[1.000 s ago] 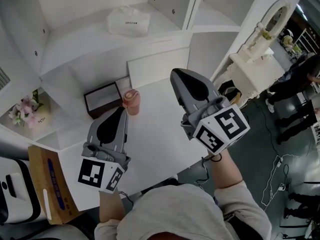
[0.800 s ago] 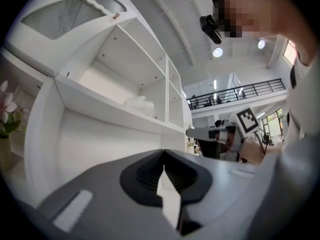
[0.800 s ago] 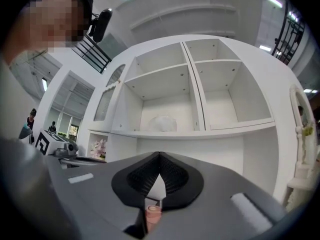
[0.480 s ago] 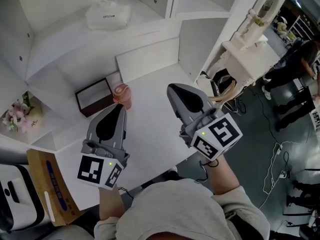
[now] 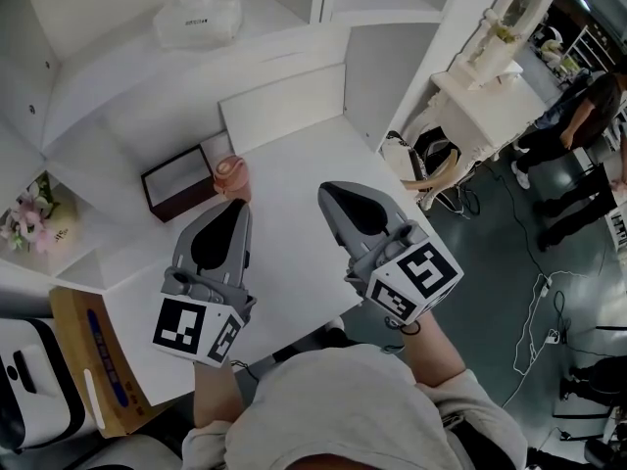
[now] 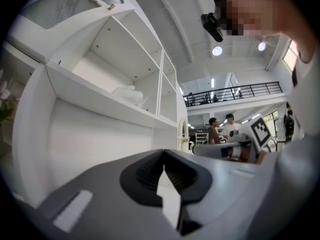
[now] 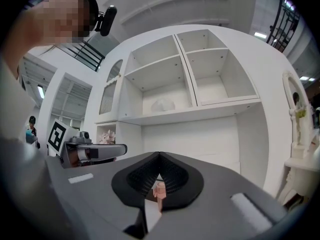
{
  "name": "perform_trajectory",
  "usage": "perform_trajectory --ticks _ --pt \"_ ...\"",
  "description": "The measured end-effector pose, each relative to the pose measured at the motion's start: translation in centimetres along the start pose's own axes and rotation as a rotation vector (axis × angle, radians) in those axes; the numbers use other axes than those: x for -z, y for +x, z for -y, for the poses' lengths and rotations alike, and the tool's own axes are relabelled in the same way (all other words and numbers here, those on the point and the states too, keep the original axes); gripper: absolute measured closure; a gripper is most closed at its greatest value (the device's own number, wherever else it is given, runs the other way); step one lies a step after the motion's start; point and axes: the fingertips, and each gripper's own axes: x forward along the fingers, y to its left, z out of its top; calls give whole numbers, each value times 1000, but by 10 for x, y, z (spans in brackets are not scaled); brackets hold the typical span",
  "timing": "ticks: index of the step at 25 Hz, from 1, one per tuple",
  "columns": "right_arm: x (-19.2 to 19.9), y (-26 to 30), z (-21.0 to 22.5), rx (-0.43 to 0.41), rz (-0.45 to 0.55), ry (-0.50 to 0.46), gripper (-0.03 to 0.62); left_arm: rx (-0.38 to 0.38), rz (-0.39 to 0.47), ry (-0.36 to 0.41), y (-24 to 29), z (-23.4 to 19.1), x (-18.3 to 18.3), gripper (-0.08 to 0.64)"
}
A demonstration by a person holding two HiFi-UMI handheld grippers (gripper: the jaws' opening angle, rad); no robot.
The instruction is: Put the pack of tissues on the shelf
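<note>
the pack of tissues [image 5: 196,20] lies on the upper shelf [image 5: 127,81] of the white unit, in the wide left compartment, well apart from both tongs. it has a line of small dark print on its top, too small to read. in the two gripper views it shows as a pale crumpled lump on that same board, beside the upright divider.

below the shelf, on the white desk [image 5: 294,223], a dark brown box [image 5: 178,181] with a pale top stands against the back. a pink cup [image 5: 230,176] stands just beside it on the right. a white board [image 5: 282,106] leans upright at the back of the desk, right of the cup. the cup is near the tip of the left tongs [image 5: 235,207], and in the right gripper view it shows through the hollow behind the closed tips.

the left tongs are together with nothing between them. the right tongs [image 5: 331,192] are also together and empty, and they hover over the bare middle of the desk. each carries a cube with black and white square markers.

pink flowers [image 5: 24,218] sit in a low side compartment at the left. a brown paper bag [image 5: 93,360] with blue print, too blurred to read, stands by the desk's near left corner. right of the unit is a white dressing table [image 5: 490,76] with an oval mirror. beyond it people [image 5: 578,106] stand on the dark floor, where cables [image 5: 544,311] trail.
</note>
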Motion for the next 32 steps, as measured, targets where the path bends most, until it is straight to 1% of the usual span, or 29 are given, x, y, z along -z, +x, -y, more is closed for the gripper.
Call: perform_trajectory --ticks 6,32 --pt "-9 -8 -1 -9 21 0 592 -5 1 4 -2 7 -2 558" --pt "-19 -38 -16 -31 53 12 592 -12 17 18 -19 34 -13 558"
